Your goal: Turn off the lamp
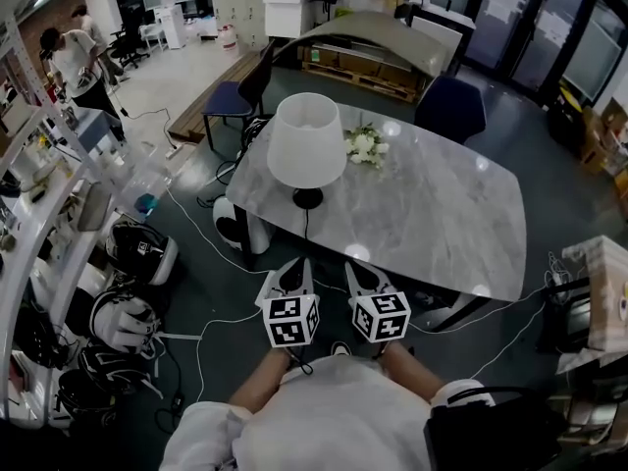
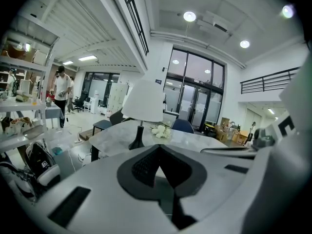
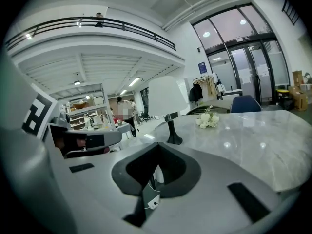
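The lamp [image 1: 306,140] has a white shade and a black base [image 1: 307,198]; it stands near the left front of the grey marble table [image 1: 432,214]. Its dark cord [image 1: 305,226] runs from the base over the table's near edge. Both grippers hover side by side in front of that edge, pointing at the lamp. Left gripper [image 1: 292,269] is shut and empty; right gripper [image 1: 355,271] is shut, nothing clearly held. The left gripper view shows the lamp [image 2: 144,101] beyond the closed tips [image 2: 158,147]. The right gripper view has the lamp [image 3: 166,97] past its tips [image 3: 157,145].
White flowers [image 1: 365,145] lie on the table behind the lamp. Two dark chairs [image 1: 235,98] [image 1: 451,108] stand at the far side. Shelving [image 1: 39,214] and helmets [image 1: 123,317] line the left, with white cables [image 1: 196,351] on the floor. A person [image 1: 74,62] stands far left.
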The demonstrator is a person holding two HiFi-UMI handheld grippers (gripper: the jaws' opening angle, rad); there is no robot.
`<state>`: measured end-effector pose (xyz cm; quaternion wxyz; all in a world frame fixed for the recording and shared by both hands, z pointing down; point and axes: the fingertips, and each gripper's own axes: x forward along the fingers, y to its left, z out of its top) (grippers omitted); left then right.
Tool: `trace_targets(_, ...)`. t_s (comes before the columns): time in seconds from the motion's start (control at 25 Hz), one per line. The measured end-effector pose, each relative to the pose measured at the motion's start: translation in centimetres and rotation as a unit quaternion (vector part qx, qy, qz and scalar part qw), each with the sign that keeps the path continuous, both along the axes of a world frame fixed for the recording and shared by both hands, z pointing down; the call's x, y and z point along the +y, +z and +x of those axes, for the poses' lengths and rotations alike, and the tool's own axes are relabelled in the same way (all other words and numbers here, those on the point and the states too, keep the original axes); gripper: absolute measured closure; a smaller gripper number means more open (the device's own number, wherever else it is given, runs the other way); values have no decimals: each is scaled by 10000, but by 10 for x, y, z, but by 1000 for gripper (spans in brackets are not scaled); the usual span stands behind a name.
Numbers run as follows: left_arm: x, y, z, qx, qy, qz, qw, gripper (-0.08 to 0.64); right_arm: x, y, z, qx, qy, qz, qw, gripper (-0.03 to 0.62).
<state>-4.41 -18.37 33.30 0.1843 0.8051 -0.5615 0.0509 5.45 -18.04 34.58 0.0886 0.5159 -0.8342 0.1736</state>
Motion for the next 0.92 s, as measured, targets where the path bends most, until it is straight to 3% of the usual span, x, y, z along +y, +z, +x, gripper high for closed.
trace_targets(0.92,11,11,-7,63,-289,-119,9995,554,13,13,5,-125,74,-220,9997,594)
